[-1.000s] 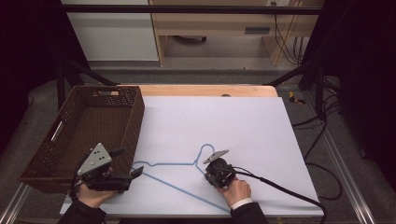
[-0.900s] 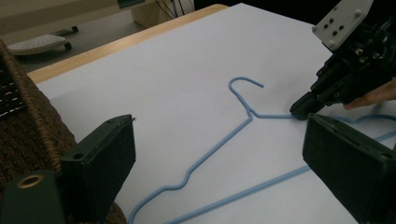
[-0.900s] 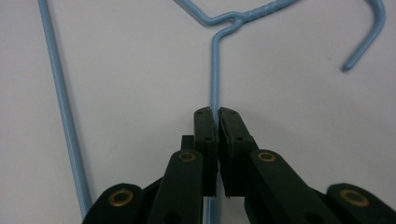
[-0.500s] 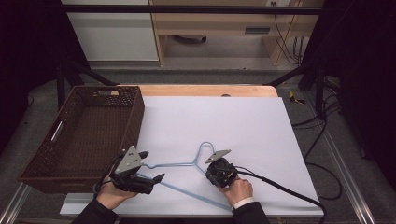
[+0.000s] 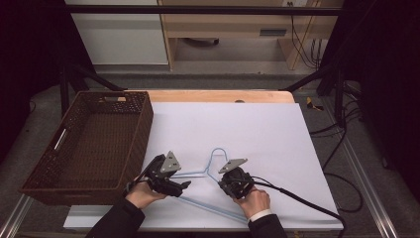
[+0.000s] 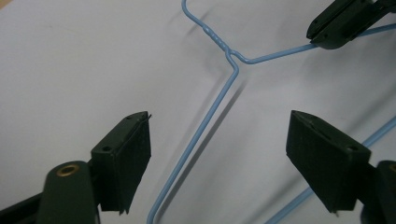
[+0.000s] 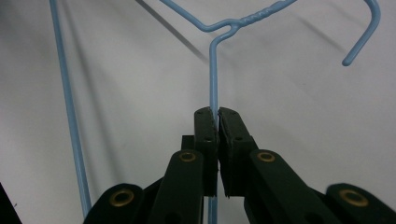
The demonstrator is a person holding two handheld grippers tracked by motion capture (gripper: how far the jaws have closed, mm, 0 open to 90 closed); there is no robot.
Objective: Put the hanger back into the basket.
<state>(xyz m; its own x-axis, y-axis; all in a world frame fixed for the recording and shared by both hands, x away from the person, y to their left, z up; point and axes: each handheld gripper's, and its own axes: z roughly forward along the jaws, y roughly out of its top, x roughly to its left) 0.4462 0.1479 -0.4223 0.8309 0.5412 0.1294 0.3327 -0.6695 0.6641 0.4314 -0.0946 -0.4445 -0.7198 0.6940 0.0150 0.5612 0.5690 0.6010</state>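
A light blue wire hanger [image 5: 214,152] lies on the white table cover [image 5: 257,134], near its front edge. My right gripper [image 5: 222,181] is shut on one sloping arm of the hanger [image 7: 213,70], just below the twisted neck. My left gripper [image 5: 184,183] sits at the hanger's left side. Its jaws straddle the other sloping arm [image 6: 205,126] and have just been closing, but the pads [image 6: 133,154] stand apart from the wire. The left gripper view also catches the right gripper's jaws [image 6: 343,21] clamped on the wire at top right.
A dark brown woven basket [image 5: 143,124] stands at the table's left edge, close to my left hand. A black cable [image 5: 297,196] trails from the right gripper toward the front right. A wooden strip [image 5: 218,95] borders the far edge.
My left hand has moved right, from beside the basket to the hanger's left arm, and come down a little. The right gripper and the hanger have stayed put.
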